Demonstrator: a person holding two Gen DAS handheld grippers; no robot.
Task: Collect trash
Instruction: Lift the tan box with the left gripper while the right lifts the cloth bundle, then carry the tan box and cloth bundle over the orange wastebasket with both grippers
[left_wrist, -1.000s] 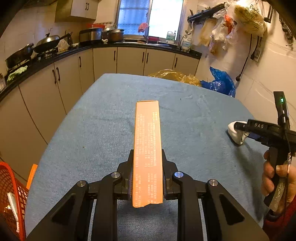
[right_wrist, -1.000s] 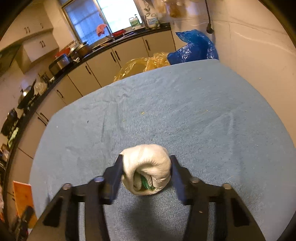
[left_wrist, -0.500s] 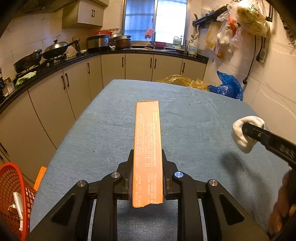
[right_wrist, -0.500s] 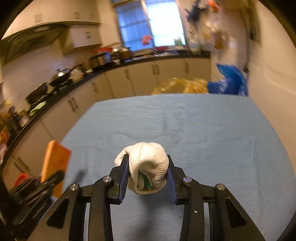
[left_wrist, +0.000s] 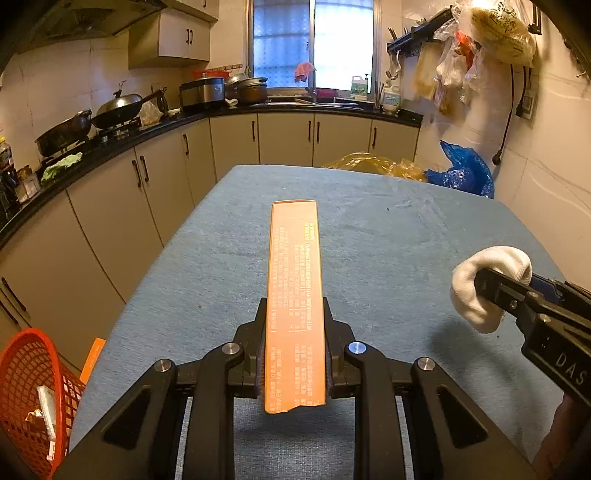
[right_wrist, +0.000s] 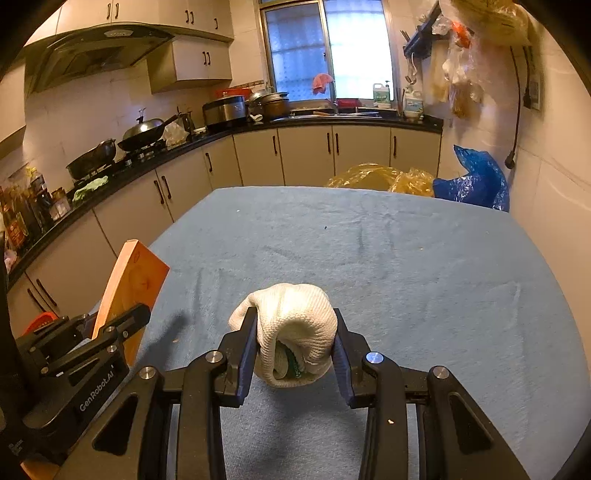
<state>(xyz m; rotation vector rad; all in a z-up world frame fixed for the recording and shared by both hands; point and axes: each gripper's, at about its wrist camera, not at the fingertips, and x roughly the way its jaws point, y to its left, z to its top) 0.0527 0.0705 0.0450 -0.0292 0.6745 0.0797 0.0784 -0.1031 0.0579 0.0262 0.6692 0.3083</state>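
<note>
Orange box (left_wrist: 295, 302) clamped betw left jaws; sock ball (right_wrist: 295, 332) betw right jaws.

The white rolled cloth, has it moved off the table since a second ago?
Yes. The white rolled cloth, clamped in the right gripper, now hangs above the blue table.

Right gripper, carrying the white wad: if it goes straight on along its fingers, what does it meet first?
Probably the blue tablecloth. The right gripper, shut on the white wad, points downward over bare cloth, with nothing else ahead before the far edge. Depth is uncertain.
</note>
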